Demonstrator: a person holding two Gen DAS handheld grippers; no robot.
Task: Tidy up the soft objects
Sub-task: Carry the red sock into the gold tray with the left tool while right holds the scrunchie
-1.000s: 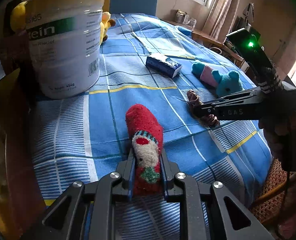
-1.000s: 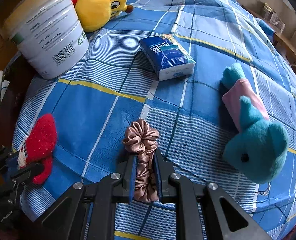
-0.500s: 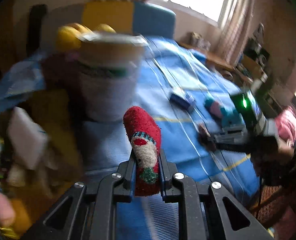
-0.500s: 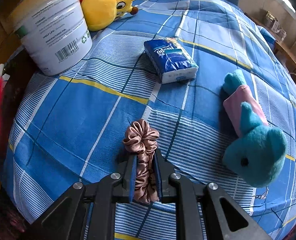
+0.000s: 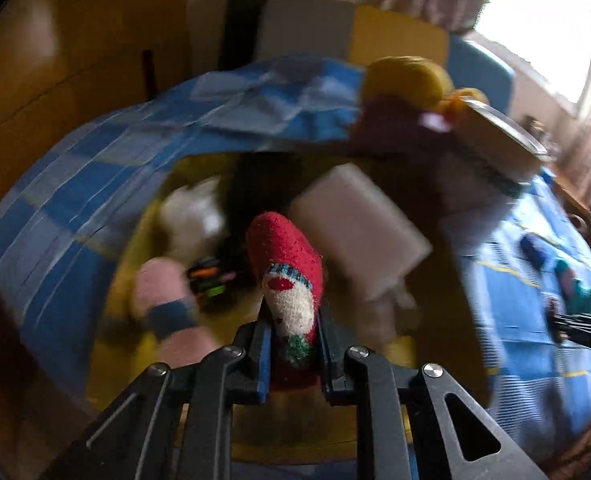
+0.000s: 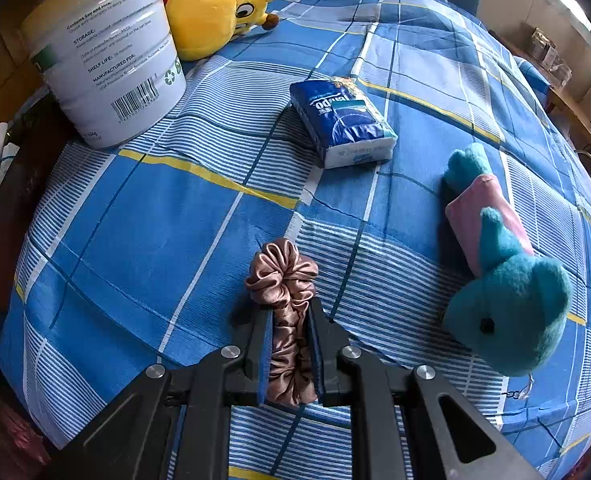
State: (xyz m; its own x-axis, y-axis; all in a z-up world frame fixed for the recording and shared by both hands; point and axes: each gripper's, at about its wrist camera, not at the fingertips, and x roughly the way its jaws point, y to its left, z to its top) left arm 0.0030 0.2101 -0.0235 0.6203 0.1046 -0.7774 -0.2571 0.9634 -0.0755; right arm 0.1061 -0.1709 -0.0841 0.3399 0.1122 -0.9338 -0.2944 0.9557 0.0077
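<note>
Two grips: my left gripper (image 5: 293,344) is clamping the red sock (image 5: 285,276) above a blurred yellow bin (image 5: 135,240); my right gripper (image 6: 291,344) is pinching the brown scrunchie (image 6: 283,280) on the desk (image 6: 135,220), teal plush (image 6: 507,296) lying beyond.

Sock (image 5: 287,276): red, fuzzy, with a white face patch, a teal striped band and a green pompom; scrunchie (image 6: 283,304): glossy rose-brown satin; tablecloth (image 6: 143,216): blue plaid, crossed by white pinstripe blocks, thin yellow lines and dark blue lines; tin (image 6: 107,60): white body printed in black text with a barcode, green band, cream lid; plush giraffe (image 6: 219,12): yellow with brown horn tips and a red garment; tissue pack (image 6: 341,120): dark blue with white lettering, white at the end; plush bear (image 6: 507,292): teal, dressed in pink; gripper pads are seen edged in blue on black frames.
</note>
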